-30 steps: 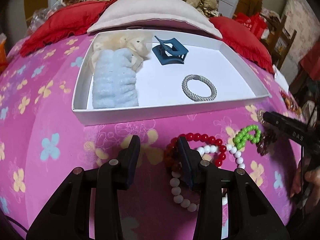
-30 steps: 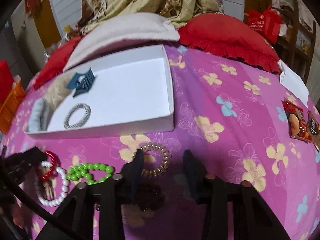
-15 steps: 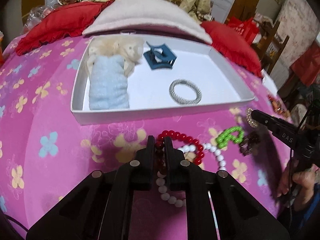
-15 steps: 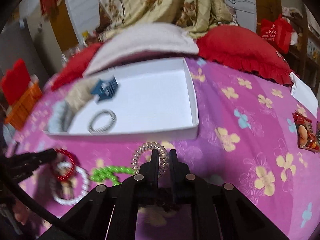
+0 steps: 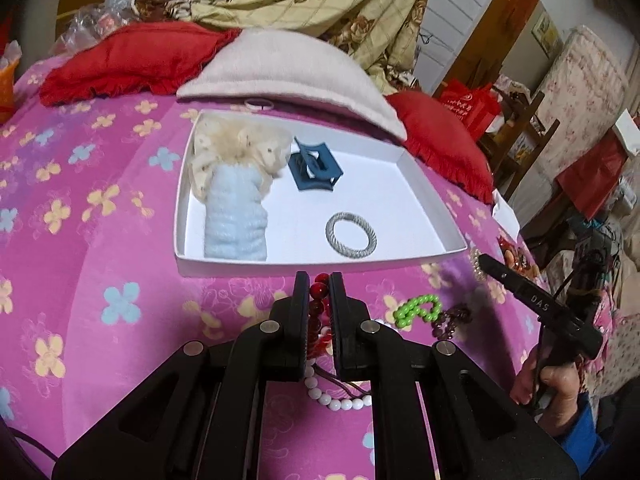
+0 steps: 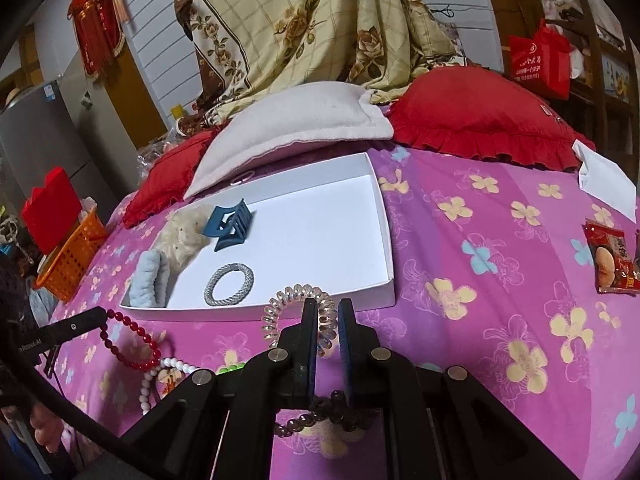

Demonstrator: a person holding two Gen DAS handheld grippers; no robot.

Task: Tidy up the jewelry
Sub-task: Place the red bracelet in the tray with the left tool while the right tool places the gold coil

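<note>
On a bed covered with a pink flowered sheet (image 5: 100, 248) lies a shallow white cardboard tray (image 5: 320, 266), just in front of a pale grey pillow (image 5: 288, 68) and red frilled cushions (image 6: 480, 120).

The left gripper (image 5: 319, 280) has its jaws drawn in narrow and clamped on a red glass bead bracelet (image 5: 318, 304); in the right wrist view that bracelet (image 6: 128, 344) hangs from the black fingertip and loops above the sheet. The right gripper (image 6: 327, 308) likewise has its jaws nearly together, pinching a clear coiled plastic hair tie (image 6: 296, 300), which stands up as a ring just before the near wall of the tray. From the left wrist view the right gripper (image 5: 486, 262) shows as a black finger with the coil at its tip, and a hand (image 5: 552, 392) with a blue sleeve grips its handle.

Inside the tray, a light blue fluffy scrunchie (image 5: 236, 216) and a cream gauzy scrunchie (image 5: 240, 148) sit against the left wall, touching each other. A dark blue plastic claw clip (image 5: 316, 168) lies beside them toward the back, and a silver-grey woven hair ring (image 5: 352, 235) lies flat near the front wall.

On the sheet in front of the tray rest a white bead bracelet (image 5: 340, 402), a green bead bracelet (image 5: 416, 310) and a dark purple bead bracelet (image 5: 450, 322), close together. The rest of the tray floor is bare white. A red snack packet (image 6: 608, 256) lies well off to the right.
</note>
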